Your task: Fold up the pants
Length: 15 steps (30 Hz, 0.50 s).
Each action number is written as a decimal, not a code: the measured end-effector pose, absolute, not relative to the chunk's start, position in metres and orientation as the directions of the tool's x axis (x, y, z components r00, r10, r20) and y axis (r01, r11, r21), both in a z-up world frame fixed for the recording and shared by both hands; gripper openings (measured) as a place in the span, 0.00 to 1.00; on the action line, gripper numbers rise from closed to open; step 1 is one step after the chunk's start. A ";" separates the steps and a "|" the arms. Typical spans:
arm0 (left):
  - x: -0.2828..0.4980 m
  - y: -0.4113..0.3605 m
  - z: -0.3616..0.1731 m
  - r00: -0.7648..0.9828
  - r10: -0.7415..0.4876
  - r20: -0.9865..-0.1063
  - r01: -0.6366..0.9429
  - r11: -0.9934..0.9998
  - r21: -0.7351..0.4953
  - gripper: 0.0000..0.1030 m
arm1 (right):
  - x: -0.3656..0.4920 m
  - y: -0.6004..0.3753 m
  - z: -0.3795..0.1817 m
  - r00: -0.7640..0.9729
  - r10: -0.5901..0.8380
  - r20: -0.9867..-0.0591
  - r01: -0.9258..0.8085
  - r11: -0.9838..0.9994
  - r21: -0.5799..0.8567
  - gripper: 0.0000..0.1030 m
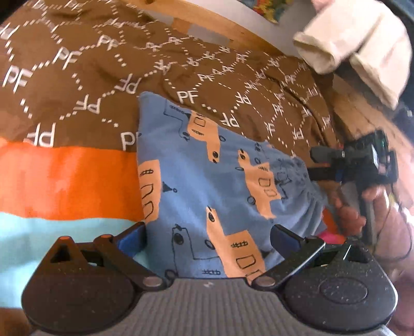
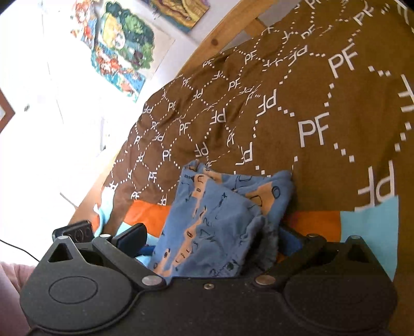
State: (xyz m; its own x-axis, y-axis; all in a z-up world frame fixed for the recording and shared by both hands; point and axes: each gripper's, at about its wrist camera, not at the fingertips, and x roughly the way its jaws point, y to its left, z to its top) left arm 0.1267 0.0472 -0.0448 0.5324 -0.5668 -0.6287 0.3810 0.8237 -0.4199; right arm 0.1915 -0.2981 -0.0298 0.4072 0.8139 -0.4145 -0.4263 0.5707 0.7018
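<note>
We have the small blue cotton pants printed with tan llamas (image 1: 220,181) lying on the brown bedspread patterned with white "PF" letters and dotted hexagons (image 1: 77,77), partly over its orange stripe (image 1: 64,181) and pale blue stripe (image 1: 38,237). From the left wrist view the pants look like a flat, roughly rectangular packet, so we judge the folding to be well advanced.

Our left gripper (image 1: 207,239) hangs above the near edge of the packet with its jaws spread wide, holding nothing. Our right gripper (image 2: 209,241) sits at the opposite side, where the gathered edge of the pants (image 2: 220,232) rises between its fingers; the left finger stands clear of the cloth, the right finger is hidden behind it, so the jaws appear apart and not clamped.

The layers on the right side look loose and bunched, not flush. If we close there, we may catch only the top layer, and lifting would peel the fold open. The soft bedspread wrinkles beneath, so a low pinch could grab the bedspread along with the pants and drag everything askew. A cream folded cloth (image 1: 362,46) rests at the far wooden bed frame (image 1: 220,23), well apart.
</note>
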 end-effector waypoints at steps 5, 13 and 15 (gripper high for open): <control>0.129 0.042 -0.040 0.527 -0.527 -0.666 0.317 0.850 -0.422 0.94 | 0.186 -0.294 -0.030 0.443 0.779 -0.443 -0.407 0.615 0.675 0.88; 0.129 0.047 -0.038 0.557 -0.446 -0.701 0.198 0.891 -0.409 0.65 | 0.184 -0.306 -0.042 0.514 0.708 -0.484 -0.299 0.677 0.673 0.35; 0.131 0.052 -0.039 0.558 -0.437 -0.705 0.153 0.890 -0.430 0.57 | 0.183 -0.308 -0.044 0.523 0.705 -0.479 -0.285 0.675 0.681 0.34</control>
